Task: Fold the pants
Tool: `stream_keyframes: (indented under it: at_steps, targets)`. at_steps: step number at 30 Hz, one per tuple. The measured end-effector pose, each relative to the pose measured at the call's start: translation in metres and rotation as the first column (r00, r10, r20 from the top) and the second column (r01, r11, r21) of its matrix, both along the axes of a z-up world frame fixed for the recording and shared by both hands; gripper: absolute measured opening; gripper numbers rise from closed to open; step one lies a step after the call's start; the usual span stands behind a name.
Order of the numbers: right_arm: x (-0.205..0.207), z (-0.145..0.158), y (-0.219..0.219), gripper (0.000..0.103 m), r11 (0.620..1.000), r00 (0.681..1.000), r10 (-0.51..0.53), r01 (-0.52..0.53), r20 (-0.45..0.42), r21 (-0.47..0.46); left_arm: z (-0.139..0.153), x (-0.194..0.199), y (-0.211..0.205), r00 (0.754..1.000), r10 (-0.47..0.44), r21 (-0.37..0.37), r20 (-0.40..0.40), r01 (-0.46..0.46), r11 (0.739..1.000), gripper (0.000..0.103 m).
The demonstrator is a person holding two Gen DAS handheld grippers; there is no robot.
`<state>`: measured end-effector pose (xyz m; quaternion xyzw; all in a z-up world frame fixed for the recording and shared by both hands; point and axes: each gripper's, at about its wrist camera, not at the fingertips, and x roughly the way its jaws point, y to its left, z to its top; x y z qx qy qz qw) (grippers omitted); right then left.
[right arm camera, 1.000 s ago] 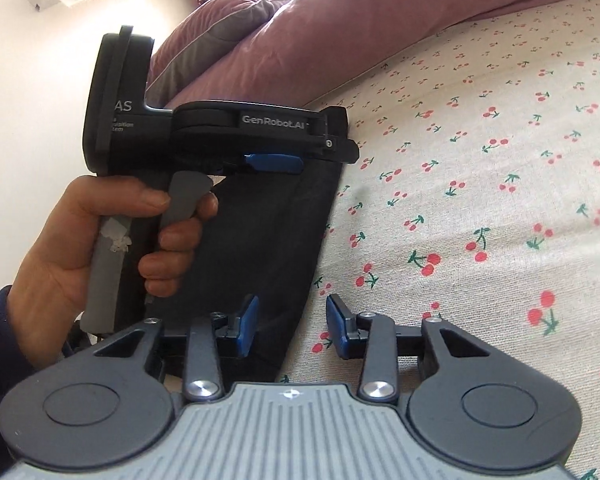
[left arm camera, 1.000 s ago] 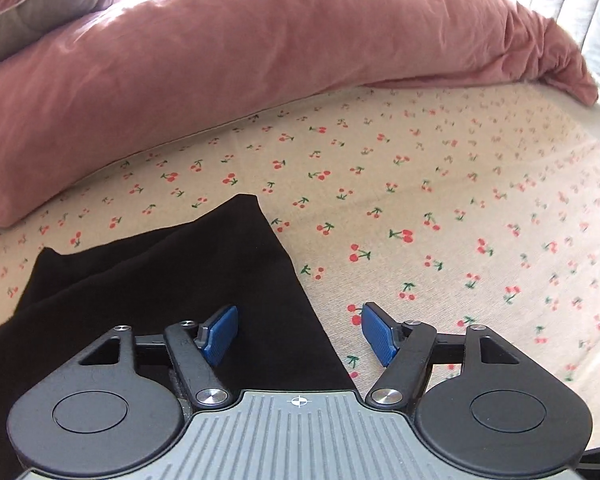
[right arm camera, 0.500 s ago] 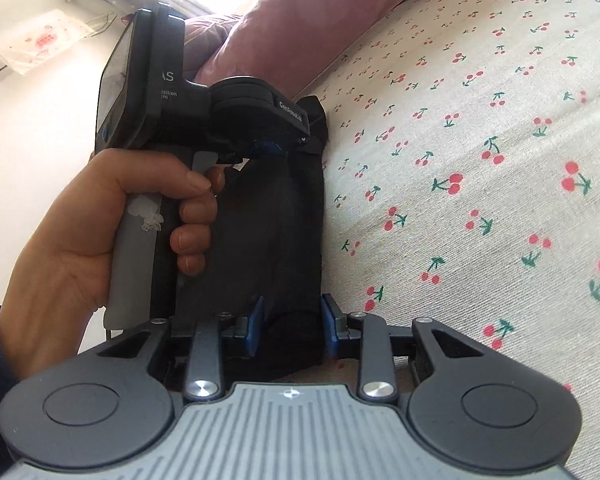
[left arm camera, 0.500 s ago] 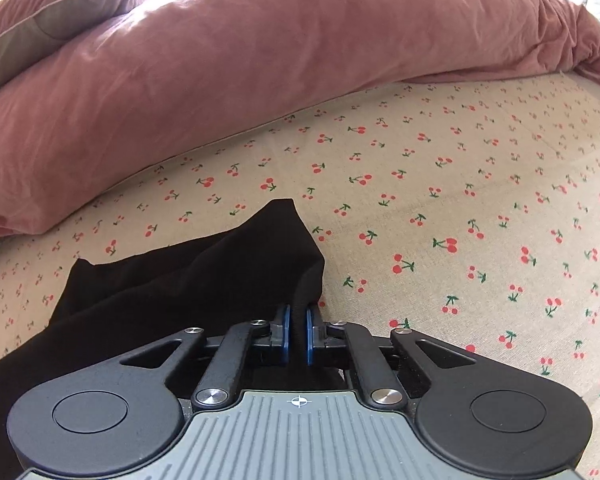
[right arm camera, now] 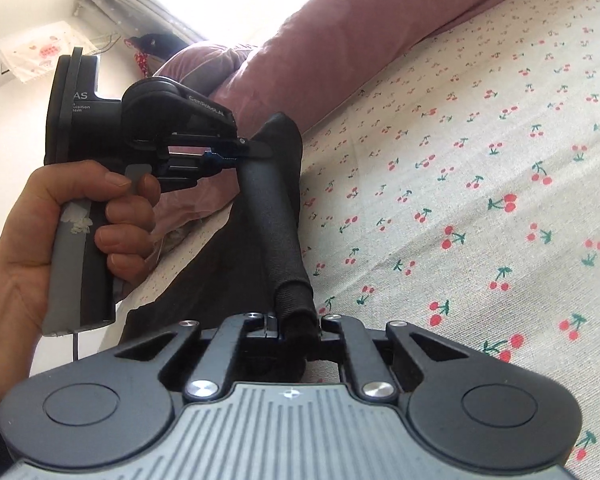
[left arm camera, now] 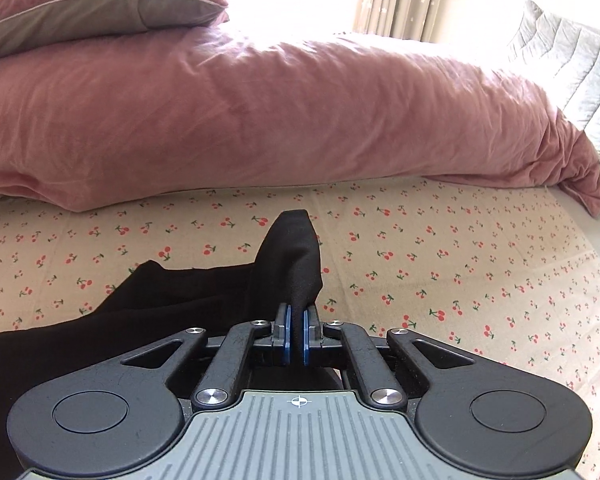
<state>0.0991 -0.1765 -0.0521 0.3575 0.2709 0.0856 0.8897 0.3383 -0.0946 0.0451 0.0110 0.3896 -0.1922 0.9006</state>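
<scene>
Black pants (left arm camera: 172, 304) lie on a cherry-print bed sheet (left arm camera: 440, 264), with one edge raised off it. My left gripper (left arm camera: 295, 334) is shut on that edge, and a fold of black cloth stands up between its blue pads. In the right wrist view my right gripper (right arm camera: 296, 326) is shut on another part of the same edge, bunched between its fingers. The pants (right arm camera: 276, 216) stretch taut from it up to the left gripper (right arm camera: 236, 156), which a person's hand (right arm camera: 40, 216) holds by its grey handle. The rest of the pants hangs below, partly hidden by both tools.
A long pink duvet roll (left arm camera: 280, 108) and a pink pillow (left arm camera: 100, 4) lie across the far side of the bed. A grey quilted headboard (left arm camera: 572, 68) stands at the right. Curtains (right arm camera: 140, 12) hang by the window. Cherry sheet (right arm camera: 480, 168) stretches to the right.
Both grippers went from open to shut on the pants' edge. Both then rose and lifted the edge off the sheet, so the cloth now runs taut between them.
</scene>
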Motion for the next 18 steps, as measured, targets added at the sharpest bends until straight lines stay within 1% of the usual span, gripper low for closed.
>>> stream_keyframes:
  at_steps: [2, 5, 9, 12, 15, 18]
  targets:
    - [-0.002, 0.015, 0.009, 0.001, 0.999, 0.999, -0.003, 0.005, 0.032, -0.043, 0.013, -0.002, 0.02, 1.0, 0.002, -0.04, 0.011, -0.002, 0.999, 0.003]
    - [-0.005, 0.042, 0.026, 0.001, 0.994, 0.997, 0.007, 0.002, 0.082, -0.111, 0.037, -0.006, 0.052, 0.999, 0.002, -0.076, 0.035, 0.0, 0.997, 0.003]
    - [-0.006, 0.077, 0.06, 0.001, 0.979, 0.986, 0.049, -0.016, 0.158, -0.202, 0.065, -0.014, 0.101, 0.997, 0.005, -0.114, 0.083, 0.004, 0.994, 0.003]
    - [-0.007, 0.099, 0.097, 0.001, 0.964, 0.973, 0.105, -0.048, 0.205, -0.263, 0.08, -0.019, 0.139, 0.993, 0.019, -0.129, 0.114, -0.004, 0.992, 0.003]
    - [-0.005, 0.111, 0.134, 0.0, 0.94, 0.959, 0.163, -0.08, 0.231, -0.331, 0.089, -0.025, 0.18, 0.989, 0.047, -0.139, 0.139, -0.028, 0.99, 0.003]
    - [0.004, 0.113, 0.174, 0.0, 0.913, 0.941, 0.244, -0.142, 0.234, -0.383, 0.089, -0.026, 0.227, 0.984, 0.091, -0.134, 0.153, -0.071, 0.988, 0.003]
